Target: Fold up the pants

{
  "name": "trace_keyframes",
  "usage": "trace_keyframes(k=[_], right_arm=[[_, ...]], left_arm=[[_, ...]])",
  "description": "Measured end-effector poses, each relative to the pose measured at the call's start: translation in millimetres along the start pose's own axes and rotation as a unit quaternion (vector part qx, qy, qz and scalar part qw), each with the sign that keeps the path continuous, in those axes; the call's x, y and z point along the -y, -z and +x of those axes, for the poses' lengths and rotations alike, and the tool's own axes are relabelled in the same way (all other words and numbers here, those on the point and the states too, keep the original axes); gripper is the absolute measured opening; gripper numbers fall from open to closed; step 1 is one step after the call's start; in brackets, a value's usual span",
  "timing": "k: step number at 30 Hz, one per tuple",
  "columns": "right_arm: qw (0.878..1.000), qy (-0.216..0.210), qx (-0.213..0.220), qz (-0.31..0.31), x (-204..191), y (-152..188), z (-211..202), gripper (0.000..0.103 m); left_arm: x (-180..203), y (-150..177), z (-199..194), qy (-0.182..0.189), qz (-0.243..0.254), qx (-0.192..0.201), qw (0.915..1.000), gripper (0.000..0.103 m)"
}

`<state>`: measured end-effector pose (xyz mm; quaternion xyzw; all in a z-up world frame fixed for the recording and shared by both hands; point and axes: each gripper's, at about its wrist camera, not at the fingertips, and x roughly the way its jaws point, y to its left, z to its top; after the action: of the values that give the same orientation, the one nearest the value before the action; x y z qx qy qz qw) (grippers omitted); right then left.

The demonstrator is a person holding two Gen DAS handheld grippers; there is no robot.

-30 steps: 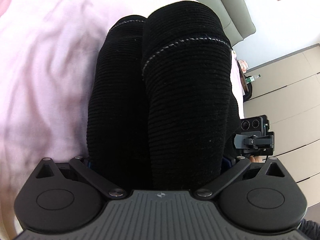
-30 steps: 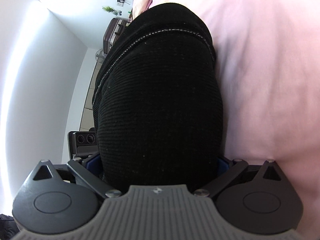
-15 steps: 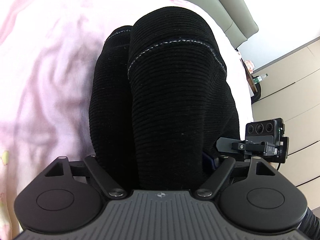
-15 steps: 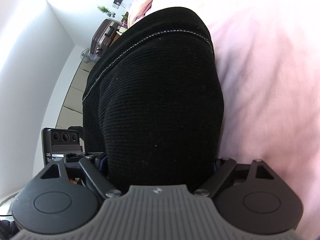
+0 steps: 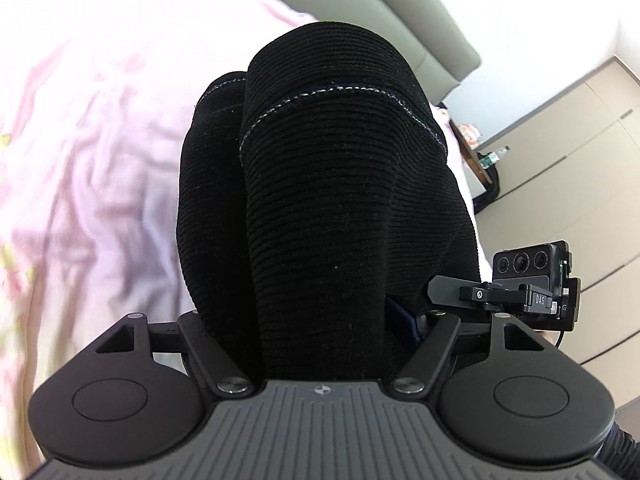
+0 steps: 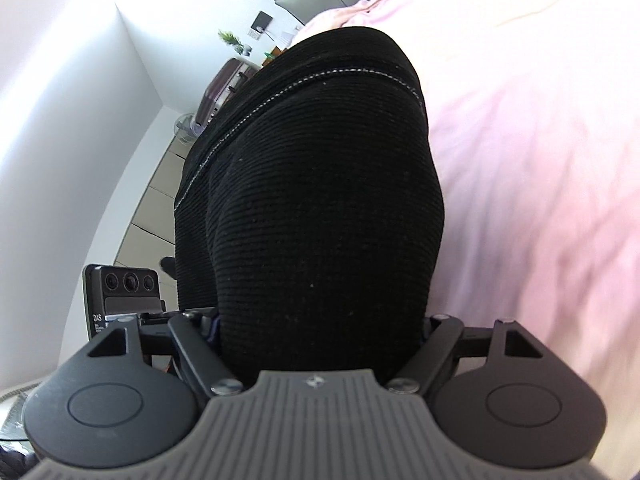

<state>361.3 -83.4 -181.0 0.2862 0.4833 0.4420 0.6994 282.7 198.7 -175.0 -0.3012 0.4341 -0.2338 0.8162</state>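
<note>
Both of your grippers are clamped on the pants [image 5: 340,208]: the left gripper [image 5: 320,332] pinches a thick bunch of the black ribbed cloth, and the right gripper [image 6: 320,320] does likewise (fingertips buried in fabric in both views). Each wrist view catches the other gripper alongside. Beyond the raised pants lies the pink bedsheet [image 5: 100,140], then the grey headboard [image 5: 400,12].

A bed under a rumpled pink sheet [image 5: 100,152] (pale, creased) carries the black ribbed pants [image 5: 328,208].
</note>
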Motion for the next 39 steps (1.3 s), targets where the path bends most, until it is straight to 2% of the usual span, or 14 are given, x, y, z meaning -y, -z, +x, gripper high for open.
trace_keyframes(k=[3,6,9,12,15,18,21,24,25,27,30,34,37,39], right_arm=[[1.000,0.006,-0.003,0.021,-17.5,20.3,-17.3,0.075],[0.998,0.020,-0.013,0.054,-20.2,46.3,-30.4,0.075],[0.996,0.045,-0.011,0.075,-5.2,69.4,-36.1,0.075],[0.991,0.081,0.002,0.109,16.1,92.1,-33.5,0.075],[0.990,0.075,0.021,0.114,17.2,103.9,-35.4,0.081],[0.991,0.080,-0.003,0.107,16.9,106.0,-46.2,0.083],[0.990,0.078,-0.040,0.109,15.5,108.4,-54.9,0.084],[0.986,0.086,-0.050,0.131,20.1,114.9,-63.5,0.083],[0.983,0.090,-0.056,0.149,21.7,117.7,-62.0,0.083],[0.980,0.090,-0.070,0.165,20.7,122.2,-60.7,0.083],[0.980,0.099,-0.090,0.144,10.5,124.7,-61.9,0.083],[0.975,0.149,-0.128,0.103,-0.7,125.3,-59.7,0.080],[0.976,0.167,-0.123,0.062,-18.1,108.0,-65.7,0.077],[0.980,0.162,-0.107,0.043,-26.2,100.5,-76.2,0.077]], left_arm=[[15.7,20.0,-10.7,0.007,-0.002,-0.013,0.9999,0.084],[19.7,41.9,-3.5,0.017,-0.015,-0.040,0.9989,0.084],[7.7,61.7,25.9,0.030,-0.027,-0.064,0.9972,0.084],[-12.4,77.1,55.9,0.030,-0.062,-0.076,0.9947,0.086],[-6.0,78.6,50.8,0.020,-0.057,-0.067,0.9959,0.093],[-0.1,81.9,34.5,-0.009,-0.033,-0.067,0.9971,0.094],[-5.1,84.3,22.1,-0.010,-0.032,-0.066,0.9973,0.094],[-7.1,92.9,17.3,-0.002,-0.024,-0.086,0.9960,0.096],[-6.0,96.9,19.1,-0.009,-0.013,-0.097,0.9952,0.099],[-6.4,98.0,19.7,-0.027,-0.003,-0.113,0.9932,0.100],[6.0,101.1,0.1,-0.046,0.013,-0.107,0.9932,0.100],[11.9,101.2,-1.0,-0.057,0.021,-0.116,0.9914,0.101],[16.7,99.5,-3.8,-0.082,0.044,-0.123,0.9881,0.103],[20.2,99.7,-11.5,-0.081,0.049,-0.117,0.9886,0.101]])
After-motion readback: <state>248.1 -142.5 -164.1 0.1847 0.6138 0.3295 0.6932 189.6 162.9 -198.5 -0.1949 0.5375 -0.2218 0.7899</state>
